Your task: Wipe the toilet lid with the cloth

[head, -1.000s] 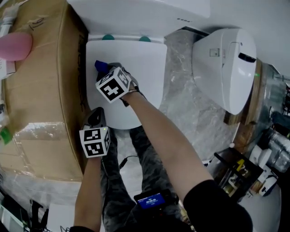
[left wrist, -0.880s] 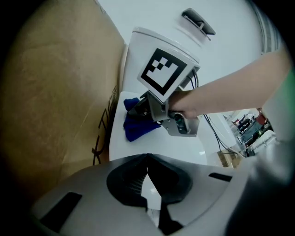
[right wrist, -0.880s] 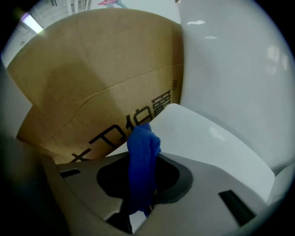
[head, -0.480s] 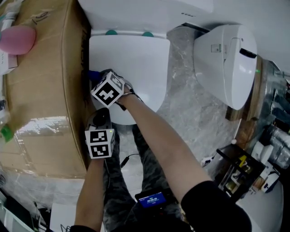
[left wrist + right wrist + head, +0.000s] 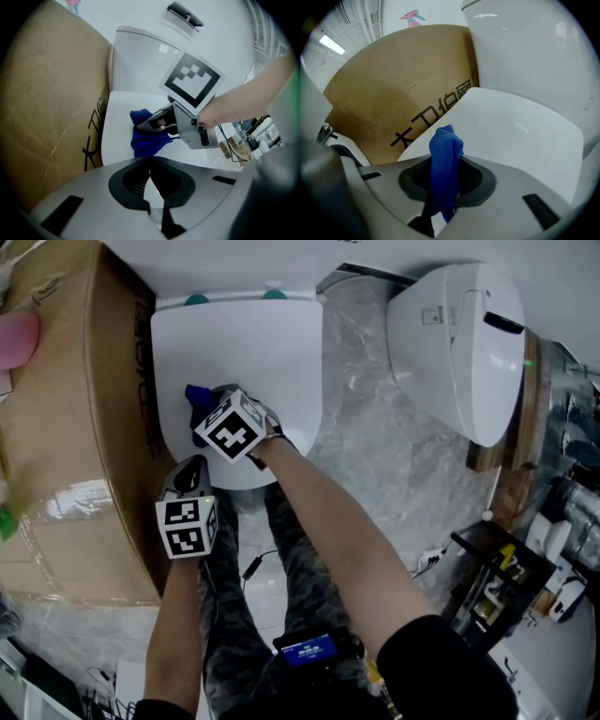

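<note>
Right gripper view: holds blue cloth [image 5: 446,154] clamped in right tool [image 5: 440,213] on toilet lid [image 5: 511,140]; has left tool [image 5: 156,209] closed, empty. Could snag cardboard box [image 5: 393,89] alongside, pulling it free.

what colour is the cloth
Blue. The cloth shows best in the right gripper view.

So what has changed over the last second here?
The right tool, shut on the blue cloth, swept it to the toilet lid's left edge by the box, then back toward the middle and nearer the front. The left tool stayed shut and empty beside the lid's front edge.
</note>
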The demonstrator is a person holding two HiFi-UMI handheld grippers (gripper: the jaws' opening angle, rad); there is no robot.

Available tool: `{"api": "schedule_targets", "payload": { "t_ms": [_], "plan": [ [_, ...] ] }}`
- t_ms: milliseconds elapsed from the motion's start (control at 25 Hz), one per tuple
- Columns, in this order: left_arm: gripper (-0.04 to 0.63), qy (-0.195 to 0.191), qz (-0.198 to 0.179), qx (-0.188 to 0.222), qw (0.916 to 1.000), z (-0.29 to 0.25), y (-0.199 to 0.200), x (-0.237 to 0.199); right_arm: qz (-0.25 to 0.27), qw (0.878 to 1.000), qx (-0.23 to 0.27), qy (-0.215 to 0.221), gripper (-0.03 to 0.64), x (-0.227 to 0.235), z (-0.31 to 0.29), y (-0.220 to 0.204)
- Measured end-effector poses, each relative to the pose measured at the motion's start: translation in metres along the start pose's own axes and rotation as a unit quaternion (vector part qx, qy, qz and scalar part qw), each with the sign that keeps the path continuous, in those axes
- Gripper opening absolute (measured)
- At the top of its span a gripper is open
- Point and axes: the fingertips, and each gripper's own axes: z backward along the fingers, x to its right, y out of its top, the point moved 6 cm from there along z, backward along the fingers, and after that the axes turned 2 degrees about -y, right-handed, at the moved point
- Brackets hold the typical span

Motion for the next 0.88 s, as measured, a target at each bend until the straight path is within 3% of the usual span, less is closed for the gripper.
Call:
{"api": "schedule_targets", "payload": {
  "t_ms": [480,680,880],
  "plan": [
    [0.011,0.008,-0.011,-0.021,0.9997,-0.029,0.011,0.037,-0.079,0.996,0.019,-0.044,0.092,0.088,0.059,-0.059],
    [0.011,0.001,-0.013,-0.03,0.9995,-0.051,0.016,0.069,-0.12,0.992,0.018,-0.041,0.092,0.114,0.076,-0.085],
    [0.011,-0.004,-0.027,-0.032,0.9991,-0.069,0.03,0.107,-0.126,0.991,0.017,-0.036,0.092,0.138,0.094,-0.105]
  ]
}}
